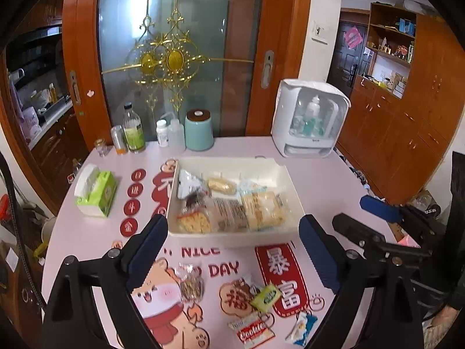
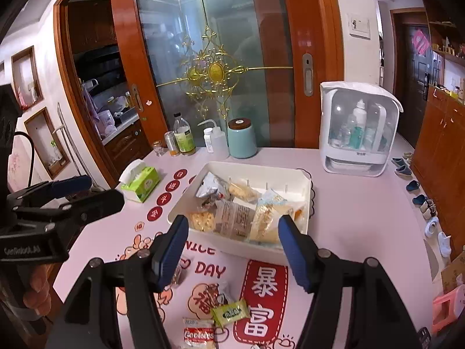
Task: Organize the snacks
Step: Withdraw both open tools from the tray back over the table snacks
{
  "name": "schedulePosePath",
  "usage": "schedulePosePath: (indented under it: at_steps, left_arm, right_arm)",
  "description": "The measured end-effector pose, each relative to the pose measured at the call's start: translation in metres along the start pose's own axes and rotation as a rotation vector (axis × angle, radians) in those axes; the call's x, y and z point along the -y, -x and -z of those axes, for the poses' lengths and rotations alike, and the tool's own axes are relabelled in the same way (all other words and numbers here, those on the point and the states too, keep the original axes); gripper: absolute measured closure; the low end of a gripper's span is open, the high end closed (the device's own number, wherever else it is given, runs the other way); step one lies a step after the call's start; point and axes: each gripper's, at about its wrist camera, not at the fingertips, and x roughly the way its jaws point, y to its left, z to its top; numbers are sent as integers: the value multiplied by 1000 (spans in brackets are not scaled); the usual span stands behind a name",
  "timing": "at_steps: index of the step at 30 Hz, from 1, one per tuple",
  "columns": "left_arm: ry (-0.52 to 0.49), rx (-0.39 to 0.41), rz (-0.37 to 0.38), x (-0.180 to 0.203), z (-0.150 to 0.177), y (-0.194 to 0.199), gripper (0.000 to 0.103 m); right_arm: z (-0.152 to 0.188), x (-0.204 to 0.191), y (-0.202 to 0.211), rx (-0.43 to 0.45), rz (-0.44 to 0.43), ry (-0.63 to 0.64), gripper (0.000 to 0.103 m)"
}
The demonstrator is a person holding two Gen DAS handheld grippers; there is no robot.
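Two grippers hang over a pale table [image 1: 334,180] with a printed mat, and we record the contents by size. At the far edge we note a white cabinet [image 1: 309,119] with bottles inside, then a teal canister [image 1: 199,131] and a green-labelled bottle [image 1: 133,128].

Mid-table stands the white tray [image 1: 232,163], holding several wrapped snacks packed against its near wall. A green tissue pack [image 1: 97,193] lies to its left, well apart.

On the mat nearer the cameras we find loose snacks outside the tray: a red-and-white cookie packet [image 1: 251,330], a blue-and-white packet [image 1: 302,327], a clear packet of brown pieces [image 1: 190,283] and a small green packet [image 1: 266,296].

We find the left gripper [image 1: 234,250] with jaws wide and nothing between them. The right gripper [image 2: 232,250] has jaws apart, likewise empty.
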Motion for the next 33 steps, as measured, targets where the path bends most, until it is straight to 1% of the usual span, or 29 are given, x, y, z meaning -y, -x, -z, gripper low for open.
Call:
schedulePosePath:
  at_steps: [4,8,11,18,24,29,33]
  left_arm:
    - [9,-29,2,1,27,-1,12]
    - [9,-64,-24,1,58,-9,12]
    - [16,-108,-41,-1,83,-20,12]
    - [65,-214,-62,-9,136,-44,12]
    - [126,-294,-71,-22,170,-64,12]
    - [159,-361,-92,-32,194,-79,12]
    - [194,-414,-99,-42,214,-89,12]
  right_arm:
    - [18,1,0,-24,2,-1,38]
    - [39,3,-8,-65,18,-9,38]
    - [55,7,-18,-110,22,-28,38]
    - [85,9,-34,-178,48,-40,38]
    - [107,11,-49,-233,60,-50,38]
    - [123,16,-58,-276,45,-55,38]
    - [139,23,-64,-319,17,-66,38]
